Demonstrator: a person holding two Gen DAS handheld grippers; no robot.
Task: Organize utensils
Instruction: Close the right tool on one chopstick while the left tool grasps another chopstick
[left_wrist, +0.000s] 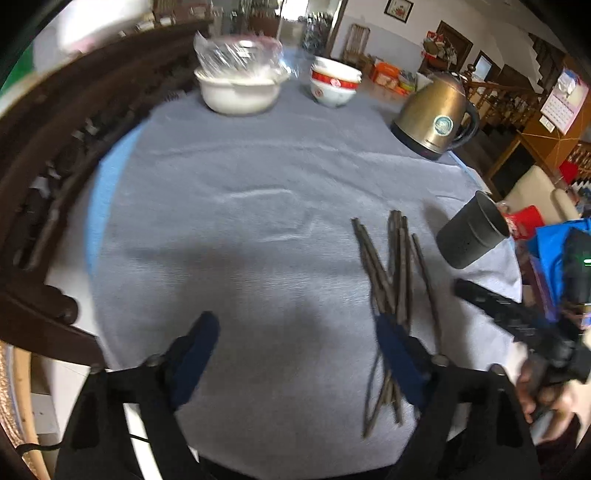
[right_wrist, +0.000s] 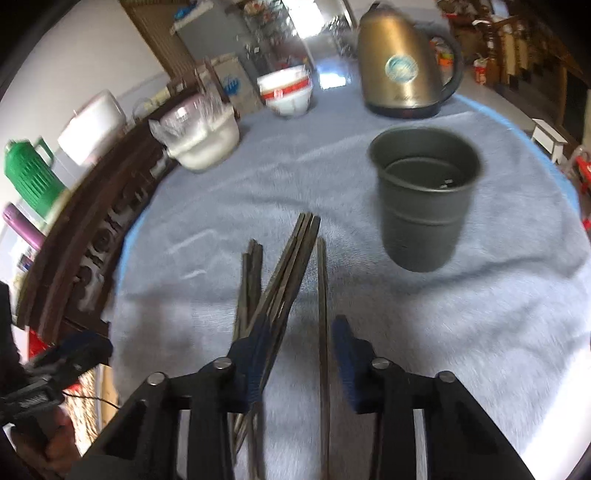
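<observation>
My right claw (right_wrist: 299, 354) is closest to the lens: jaws partly apart, straddling one lone chopstick (right_wrist: 322, 295) that runs straight up the gap. Pads don't look pressed on it, so I read it as not gripped yet. The left pad sits over the edge of the main chopstick bundle (right_wrist: 284, 266).

My left claw (left_wrist: 295, 354) has its jaws wide and nothing but cloth between them. Its right finger (left_wrist: 399, 362) overlaps the near ends of the bundle (left_wrist: 391, 273), which lies off to that side rather than in the gap.

Largest to smallest:
- Tabletop (right_wrist: 480, 332), round, under a grey cloth.
- Kettle (right_wrist: 402, 62), far edge, irrelevant.
- Lidded white pot (right_wrist: 207, 140) and stacked bowls (right_wrist: 288, 92), far side, also irrelevant.
- Dark metal cup (right_wrist: 424, 195), upright and empty, ahead and to the right of the right claw. My guess is that's the holder.
- Chopsticks: loose fan, flat on the cloth, long axes running away from me, roughly in line with both claws' pointing direction.

Key relation: the sticks lie along the right claw's axis and across its closing direction, so a pinch there is well aligned. The right hand is better placed, and the cup sits on its side. Frames are blurred, so pad contact is uncertain.
</observation>
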